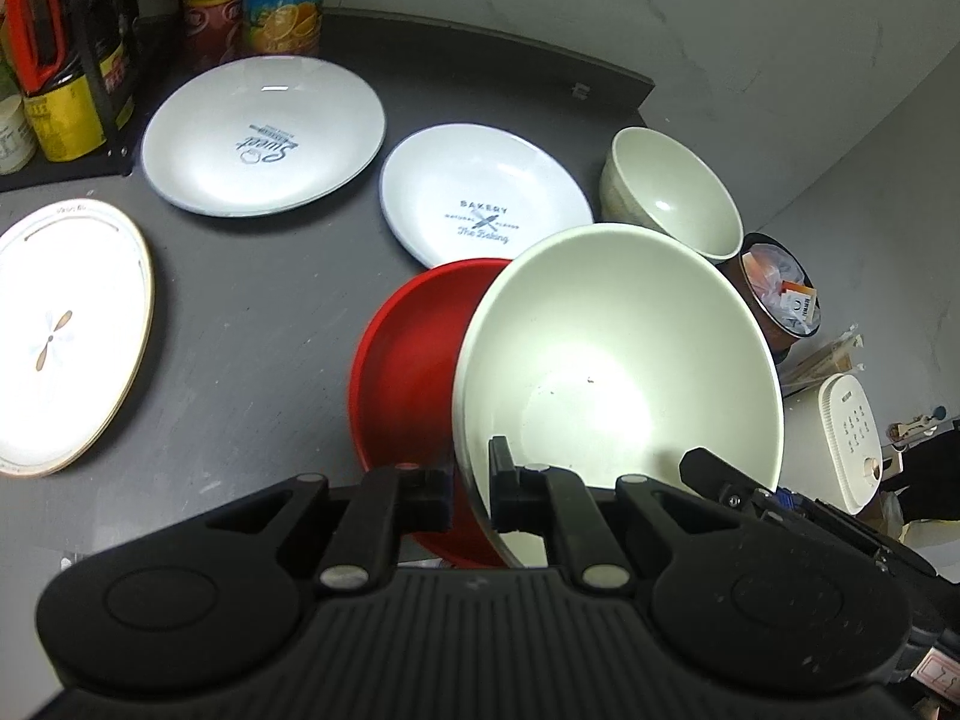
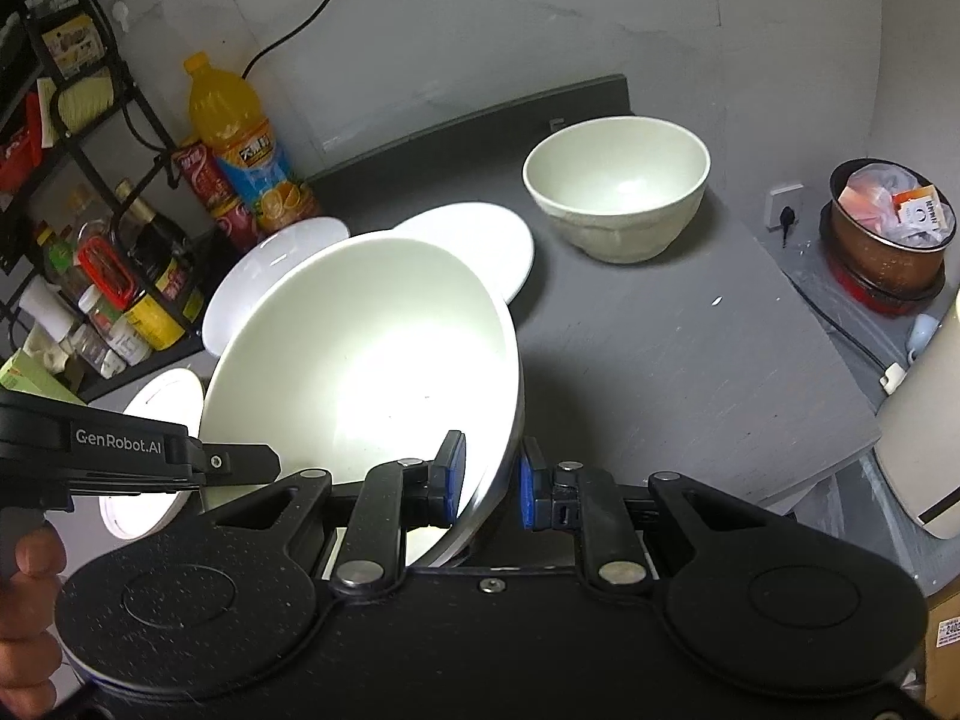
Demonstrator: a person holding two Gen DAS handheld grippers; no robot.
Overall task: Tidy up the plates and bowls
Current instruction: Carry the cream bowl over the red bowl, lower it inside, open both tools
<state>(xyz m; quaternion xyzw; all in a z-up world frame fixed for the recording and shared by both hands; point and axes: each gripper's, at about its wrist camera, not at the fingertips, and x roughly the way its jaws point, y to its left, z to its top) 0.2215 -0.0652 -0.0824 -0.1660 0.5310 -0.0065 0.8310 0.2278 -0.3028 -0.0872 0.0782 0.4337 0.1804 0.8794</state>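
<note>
**Pale ceramic bowl pinched from both sides**

Pale ceramic, glossy inside: the big bowl (image 1: 624,360) is tilted, its mouth turned up and toward my cameras. My left gripper (image 1: 471,495) has its fingers closed down to the thickness of the near rim, one pad inside and one outside. My right gripper (image 2: 492,480) straddles the opposite rim with its blue pads; the inner pad (image 2: 453,477) lies against the wall, while a thin gap shows at the outer one, so I cannot tell whether it truly clamps. The bowl hangs over the grey table (image 2: 690,360), partly covering the red bowl (image 1: 408,384) below and to its left.

Writing I can read: the nearer plate (image 1: 486,204) says "BAKERY", "The Baking" and a small line too fine to make out. The far plate (image 1: 264,135) reads "Sweet", upside down from my side. The gold-rimmed plate (image 1: 66,336) at far left carries a small propeller-like motif, no words. My left tool's body in the right view shows "GenRobot.AI" (image 2: 118,440). The orange drink bottle (image 2: 246,138) has Chinese characters on a blue label.

A small bowl (image 2: 618,186) stands upright near the table's back right corner, well apart from the held one.
</note>
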